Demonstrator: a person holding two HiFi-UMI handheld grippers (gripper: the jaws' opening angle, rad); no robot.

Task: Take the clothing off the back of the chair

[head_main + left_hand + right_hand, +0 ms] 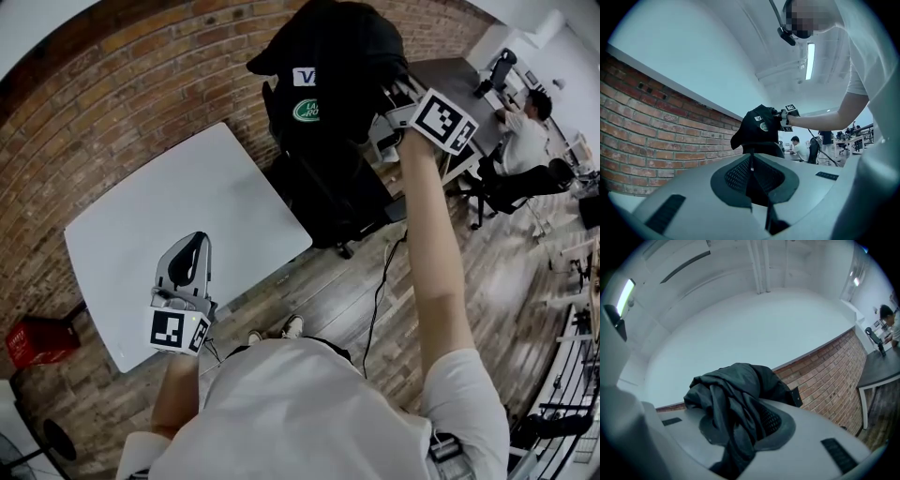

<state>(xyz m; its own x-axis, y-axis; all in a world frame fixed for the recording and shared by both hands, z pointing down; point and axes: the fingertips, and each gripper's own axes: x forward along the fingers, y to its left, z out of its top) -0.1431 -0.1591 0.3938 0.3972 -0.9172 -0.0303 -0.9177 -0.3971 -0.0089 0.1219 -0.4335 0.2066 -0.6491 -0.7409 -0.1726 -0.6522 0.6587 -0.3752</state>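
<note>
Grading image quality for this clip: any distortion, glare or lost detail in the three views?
Head view: fisheye bends the brick wall; the black jacket shows hardly any folds. Left gripper view: ceiling light blown out. Right gripper view: dark corners, jacket folds clear.

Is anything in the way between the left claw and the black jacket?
No, nothing visible. The left claw hovers shut above the white table, with only open air between it and the black jacket. The right claw grips it.

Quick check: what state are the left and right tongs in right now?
Left tongs: closed, nothing between them.
Right tongs: closed on the black jacket.
</note>
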